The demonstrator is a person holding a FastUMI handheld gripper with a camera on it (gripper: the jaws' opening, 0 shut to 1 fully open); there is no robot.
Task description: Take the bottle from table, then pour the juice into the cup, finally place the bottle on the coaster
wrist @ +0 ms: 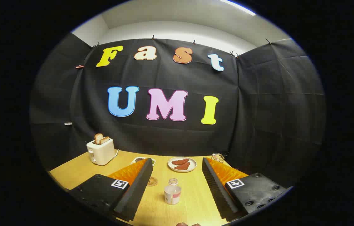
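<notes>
While the gripper (177, 180) hangs with fingers spread wide and grasping nothing, the bottle (172, 194) stands upright on the table (73, 172) between them at 12 o'clock, uncapped, untouched. Coaster (152, 181) lies at 11 o'clock by the left finger. Take, pour and place all remain. Bottle label too small to read; cup possibly hidden.

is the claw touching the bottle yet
Apart. In the gripper view the bottle stands upright on the table between the open claw fingers, with bare tabletop showing on both sides of it.
</notes>
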